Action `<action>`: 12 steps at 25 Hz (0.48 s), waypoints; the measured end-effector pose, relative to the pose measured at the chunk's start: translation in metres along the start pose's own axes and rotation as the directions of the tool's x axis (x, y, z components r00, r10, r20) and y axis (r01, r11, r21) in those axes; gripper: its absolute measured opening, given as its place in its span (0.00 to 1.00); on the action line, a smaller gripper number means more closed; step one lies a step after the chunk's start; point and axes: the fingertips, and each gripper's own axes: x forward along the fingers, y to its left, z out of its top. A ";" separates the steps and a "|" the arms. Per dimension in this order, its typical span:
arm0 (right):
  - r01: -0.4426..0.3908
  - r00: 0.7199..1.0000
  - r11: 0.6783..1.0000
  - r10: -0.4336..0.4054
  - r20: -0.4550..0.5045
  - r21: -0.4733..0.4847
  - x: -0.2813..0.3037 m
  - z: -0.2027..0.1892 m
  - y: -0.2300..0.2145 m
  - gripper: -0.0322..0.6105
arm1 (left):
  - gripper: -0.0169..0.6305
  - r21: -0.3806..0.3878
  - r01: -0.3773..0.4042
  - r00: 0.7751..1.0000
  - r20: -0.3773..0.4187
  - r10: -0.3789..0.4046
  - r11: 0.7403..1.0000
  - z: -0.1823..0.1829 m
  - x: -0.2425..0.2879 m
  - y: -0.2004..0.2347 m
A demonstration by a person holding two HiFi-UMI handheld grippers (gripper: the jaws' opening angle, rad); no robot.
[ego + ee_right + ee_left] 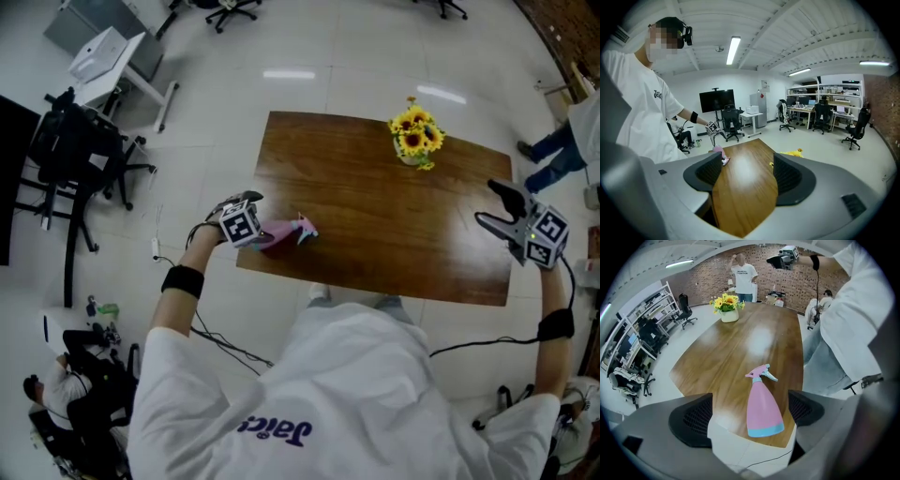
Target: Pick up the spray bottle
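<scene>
Glossy brown wooden table (pixel 375 216) on a pale tiled floor (pixel 309 56), open office all round.

Nearest, at the table's 8 o'clock edge: pink spray bottle (pixel 763 411) with a light blue base band and trigger head. Apparently lying on its side, base toward the left gripper (pixel 749 414), head pointing away at 12 o'clock. Hovering just above it with jaws spread wide, framing the body at 9 and 3 o'clock, pads clear of it.

Probably thin plastic: light, more so if empty; smooth, so likely to slip and to roll on its tapered flank. Stiff enough for a firm squeeze, though liable to dent. Best taken across the wide lower body just above the blue band, or at the neck under the trigger; avoid the trigger itself. Contents not visible.

No label or brand on the bottle. Blue lettering across the white shirt (pixel 272 429), not readable with certainty.

Out at 3 o'clock, past the table's right end: right gripper (pixel 743 176), jaws apart, holding nothing, aimed along the tabletop.

Farther, at 1 o'clock: sunflowers (pixel 415 138) in a small pot. Beyond: black office chairs (pixel 75 150) and a second person (pixel 744 275) by a brick wall (pixel 797 282), shirt print too small to read.
</scene>
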 end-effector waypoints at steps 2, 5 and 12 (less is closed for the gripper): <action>0.020 1.000 1.000 -0.020 0.004 -0.007 -0.006 0.001 0.003 0.61 | 0.82 0.010 0.024 1.000 -0.013 -0.024 1.000 0.004 0.010 -0.005; 0.087 0.996 0.996 -0.086 0.019 -0.029 -0.017 0.004 0.003 0.61 | 0.82 0.019 0.067 0.996 -0.056 -0.066 0.998 0.004 0.026 -0.011; 0.206 0.978 0.978 -0.204 0.037 -0.045 -0.044 0.004 0.008 0.61 | 0.84 -0.003 0.186 0.980 -0.071 -0.186 0.983 0.010 0.054 -0.028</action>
